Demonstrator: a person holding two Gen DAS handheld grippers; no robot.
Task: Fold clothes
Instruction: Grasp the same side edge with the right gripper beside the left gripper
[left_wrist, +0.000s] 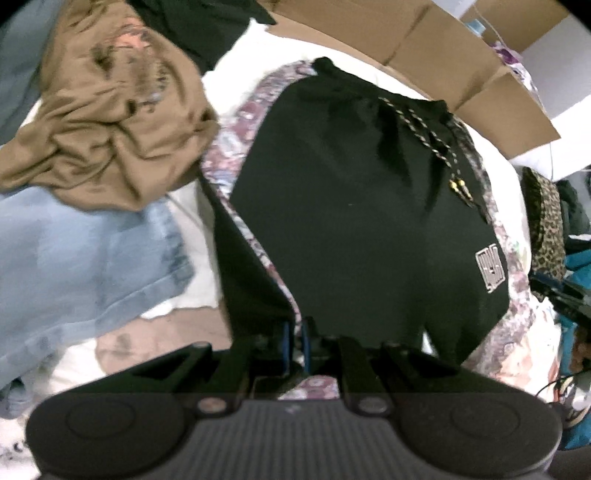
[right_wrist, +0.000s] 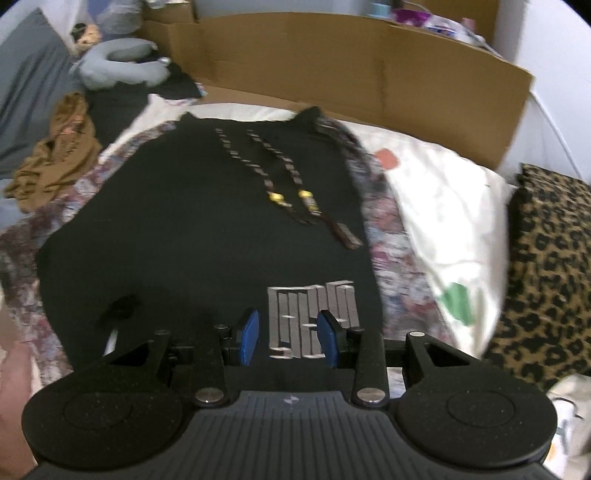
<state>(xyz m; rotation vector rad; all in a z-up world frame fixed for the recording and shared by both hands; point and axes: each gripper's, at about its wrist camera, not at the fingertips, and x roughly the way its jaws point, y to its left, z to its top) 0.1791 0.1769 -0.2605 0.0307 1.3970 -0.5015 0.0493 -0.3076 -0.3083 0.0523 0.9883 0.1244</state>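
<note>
Black shorts (right_wrist: 207, 229) lie flat on the white bed sheet (right_wrist: 436, 206). Our left claw (left_wrist: 294, 345) is pinched tight on their patterned side edge; our right claw (right_wrist: 288, 338) hangs wide open over the grey logo (right_wrist: 314, 317), gripping nothing.

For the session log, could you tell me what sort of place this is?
Probably a bedroom: black shorts lie spread on a bed sheet, beside a leopard-print pillow, with cardboard boxes behind.
</note>
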